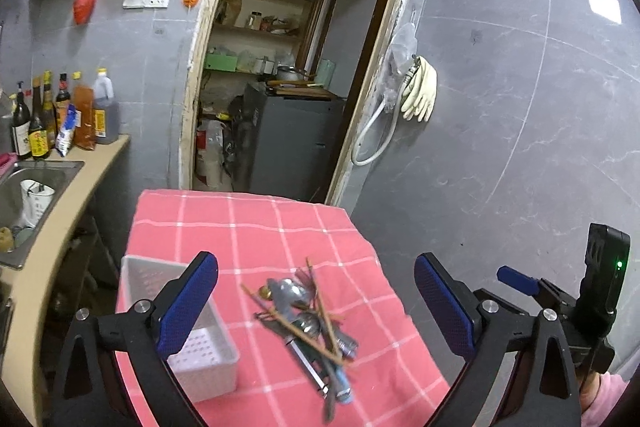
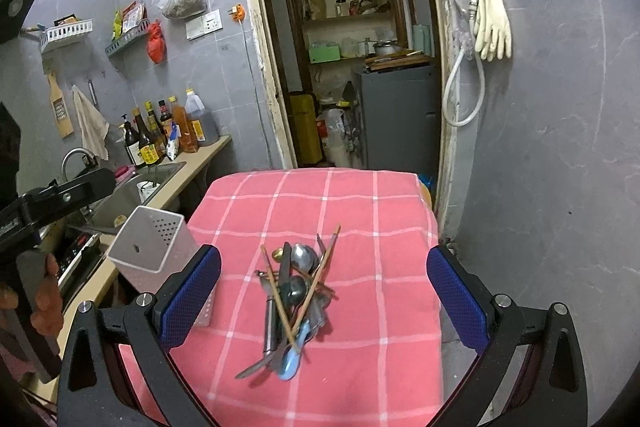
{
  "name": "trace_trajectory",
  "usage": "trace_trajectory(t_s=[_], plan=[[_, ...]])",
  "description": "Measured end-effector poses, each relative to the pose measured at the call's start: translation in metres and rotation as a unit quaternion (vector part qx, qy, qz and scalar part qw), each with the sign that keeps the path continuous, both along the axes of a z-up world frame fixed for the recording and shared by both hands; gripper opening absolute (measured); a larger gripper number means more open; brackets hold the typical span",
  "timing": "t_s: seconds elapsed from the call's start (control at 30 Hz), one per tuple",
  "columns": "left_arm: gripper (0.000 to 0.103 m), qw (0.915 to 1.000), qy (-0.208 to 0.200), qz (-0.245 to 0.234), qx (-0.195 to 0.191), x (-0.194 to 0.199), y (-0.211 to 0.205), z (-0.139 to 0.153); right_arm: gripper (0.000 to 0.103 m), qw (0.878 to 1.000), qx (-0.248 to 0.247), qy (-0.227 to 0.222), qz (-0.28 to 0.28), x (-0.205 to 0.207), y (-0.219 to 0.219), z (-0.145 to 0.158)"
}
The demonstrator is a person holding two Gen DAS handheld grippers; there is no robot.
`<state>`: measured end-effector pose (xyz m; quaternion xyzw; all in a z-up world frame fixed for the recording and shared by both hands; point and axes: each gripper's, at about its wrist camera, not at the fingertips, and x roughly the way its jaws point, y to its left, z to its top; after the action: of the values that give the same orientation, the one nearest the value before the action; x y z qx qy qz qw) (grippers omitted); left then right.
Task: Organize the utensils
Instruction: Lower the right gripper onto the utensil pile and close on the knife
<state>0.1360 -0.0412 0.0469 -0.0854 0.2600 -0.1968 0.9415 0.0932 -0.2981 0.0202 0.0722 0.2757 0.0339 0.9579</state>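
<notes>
Both claws, left claw (image 1: 316,307) and right claw (image 2: 324,295), hover wide-jawed, tilted down over the utensils (image 2: 292,303).

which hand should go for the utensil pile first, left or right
Right, probably. The right gripper is open with the utensil pile centred between its fingers; the left gripper sits next to the white holder.

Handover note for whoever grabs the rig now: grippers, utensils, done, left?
Left gripper: jaws open, nothing between them, above the table.
Right gripper: jaws open, empty too.
Utensil pile: spoons, chopsticks, knives and a blue-handled piece, heaped mid-way on the pink cloth.
White holder: upright at the cloth's left edge, nothing seen inside.
Done: nothing sorted yet.
Left: move every utensil from the pile into the holder.
</notes>
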Motion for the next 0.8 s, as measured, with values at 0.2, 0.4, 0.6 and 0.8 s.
trace_trajectory(t_s=[0.2, 0.4, 0.6, 0.8], plan=[[0.083, 0.9985, 0.052, 0.018, 0.000, 0.049, -0.035, -0.019, 0.072, 0.998, 0.023, 0.029, 0.052, 0.059, -0.037, -0.024], [0.060, 0.9931, 0.110, 0.033, 0.025, 0.089, -0.065, -0.049, 0.037, 0.990, 0.039, 0.067, 0.114, 0.119, -0.052, -0.056], [0.028, 0.9804, 0.186, 0.053, 0.037, 0.118, -0.078, -0.092, 0.020, 0.977, 0.064, 0.107, 0.172, 0.174, -0.048, -0.097], [0.023, 0.9664, 0.239, 0.075, 0.057, 0.142, -0.087, -0.132, 0.018, 0.959, 0.082, 0.154, 0.225, 0.220, -0.023, -0.137]])
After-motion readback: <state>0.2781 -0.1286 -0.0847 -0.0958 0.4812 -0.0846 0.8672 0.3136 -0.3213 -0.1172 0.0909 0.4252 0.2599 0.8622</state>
